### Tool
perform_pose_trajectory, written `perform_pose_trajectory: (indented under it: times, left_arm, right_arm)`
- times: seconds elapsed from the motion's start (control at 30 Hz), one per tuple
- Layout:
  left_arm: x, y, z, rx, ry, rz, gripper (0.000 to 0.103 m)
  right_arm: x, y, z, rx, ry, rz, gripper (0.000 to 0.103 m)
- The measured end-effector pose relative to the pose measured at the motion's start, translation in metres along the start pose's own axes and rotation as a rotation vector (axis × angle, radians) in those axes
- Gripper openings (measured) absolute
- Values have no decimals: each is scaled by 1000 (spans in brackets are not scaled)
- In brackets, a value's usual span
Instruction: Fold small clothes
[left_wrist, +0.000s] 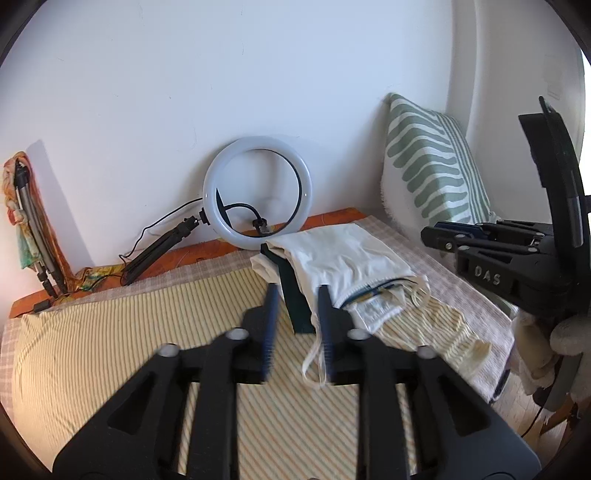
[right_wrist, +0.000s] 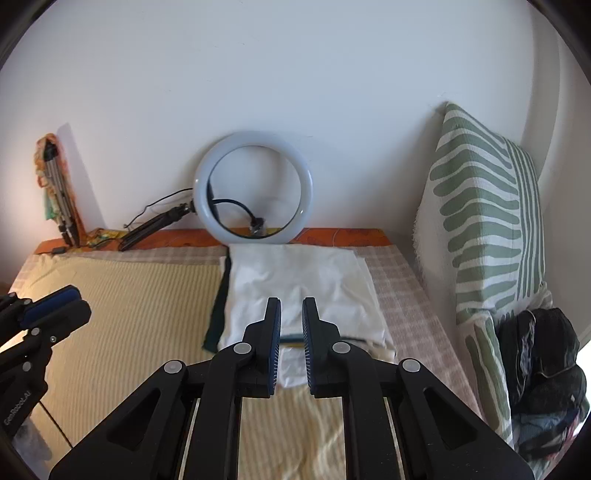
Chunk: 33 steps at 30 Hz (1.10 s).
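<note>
A folded white garment (left_wrist: 343, 258) lies on top of a small stack of clothes, with a dark green piece (left_wrist: 293, 295) under its left edge, on the striped bed cover (left_wrist: 147, 332). The stack also shows in the right wrist view (right_wrist: 295, 295). My left gripper (left_wrist: 297, 295) is open and empty, held above the bed just in front of the stack. My right gripper (right_wrist: 291, 314) is open and empty, its fingers over the near edge of the white garment. The right gripper also shows at the right of the left wrist view (left_wrist: 443, 240).
A ring light (left_wrist: 256, 192) on a small tripod leans on the wall behind the stack. A green-striped pillow (left_wrist: 432, 166) stands at the right. A dark pile of clothes (right_wrist: 543, 369) lies beside the pillow. A folded tripod (left_wrist: 33, 229) leans at the far left.
</note>
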<state>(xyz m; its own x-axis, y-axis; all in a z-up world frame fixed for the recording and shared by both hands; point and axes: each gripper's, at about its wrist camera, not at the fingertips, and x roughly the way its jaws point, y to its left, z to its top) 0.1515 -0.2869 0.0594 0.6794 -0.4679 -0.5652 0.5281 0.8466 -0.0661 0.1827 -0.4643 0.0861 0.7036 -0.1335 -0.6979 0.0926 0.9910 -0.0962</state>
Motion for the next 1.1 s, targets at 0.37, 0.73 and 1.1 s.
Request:
perform_pose_trajectory:
  times: [0.37, 0.73, 1.1]
  left_arm:
    - [-41, 10, -56, 45, 26, 2, 29]
    - [-53, 32, -95, 32, 27, 24, 29]
    - [-51, 37, -107, 50, 9, 51, 56]
  right_arm:
    - [-24, 42, -47, 34, -22, -8, 27]
    - [-22, 77, -78, 94, -51, 24, 27]
    - [-22, 82, -89, 112, -128, -25, 49]
